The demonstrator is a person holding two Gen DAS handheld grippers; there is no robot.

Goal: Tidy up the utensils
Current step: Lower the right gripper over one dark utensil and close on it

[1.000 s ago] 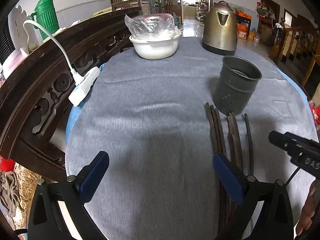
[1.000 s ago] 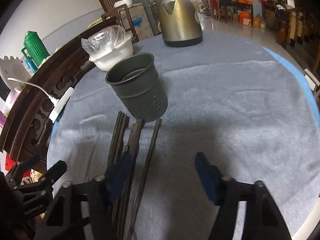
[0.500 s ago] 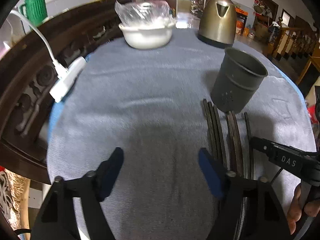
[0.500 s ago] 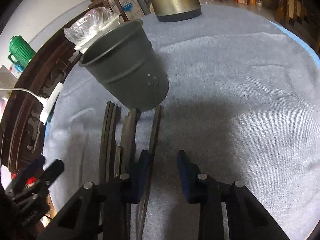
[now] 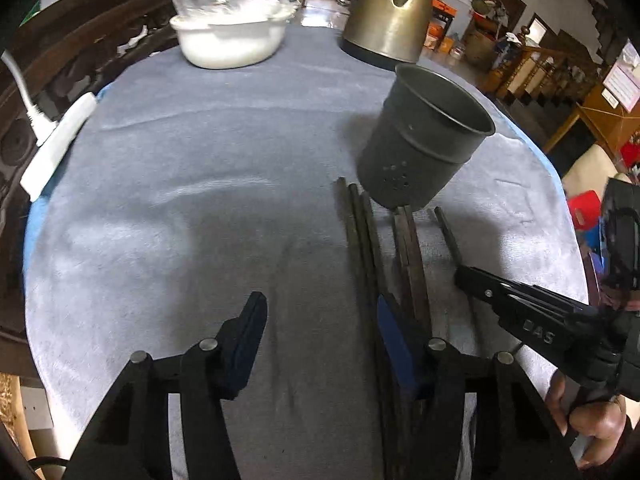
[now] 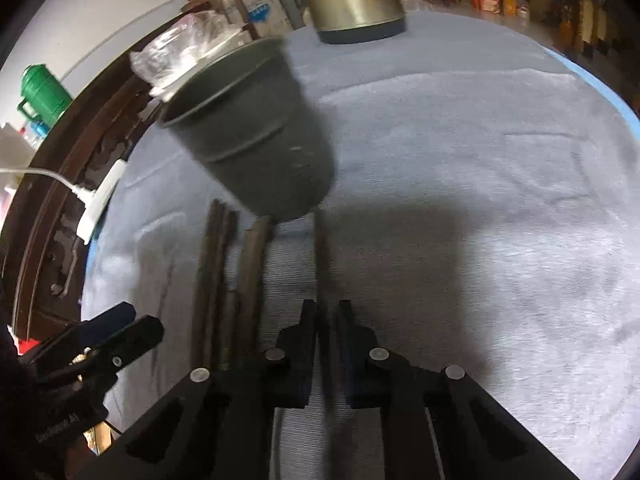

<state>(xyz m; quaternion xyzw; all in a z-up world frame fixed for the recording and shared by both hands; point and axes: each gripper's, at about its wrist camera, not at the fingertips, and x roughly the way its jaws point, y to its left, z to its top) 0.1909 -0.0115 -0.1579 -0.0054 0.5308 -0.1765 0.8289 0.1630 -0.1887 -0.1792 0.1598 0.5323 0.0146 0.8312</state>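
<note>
The job looks barely begun: every dark chopstick [image 5: 362,240] in view lies flat on the grey-clothed table [image 5: 200,200], and as far as its visible rim shows, the grey metal cup [image 5: 424,148] meant to hold them stands upright with none sticking out.

The right gripper [image 6: 327,316] has just been closing, and its jaws are now nearly together around the single chopstick [image 6: 320,248] that lies apart on the right of the bundle; it runs straight out ahead of them toward the cup's foot. I judge it pinched, not yet lifted.

The left gripper [image 5: 320,320] has also been narrowing, but its jaws stand released over bare cloth. The bundle passes just outside and under its right-side jaw, with the cup farther ahead to the right.
</note>
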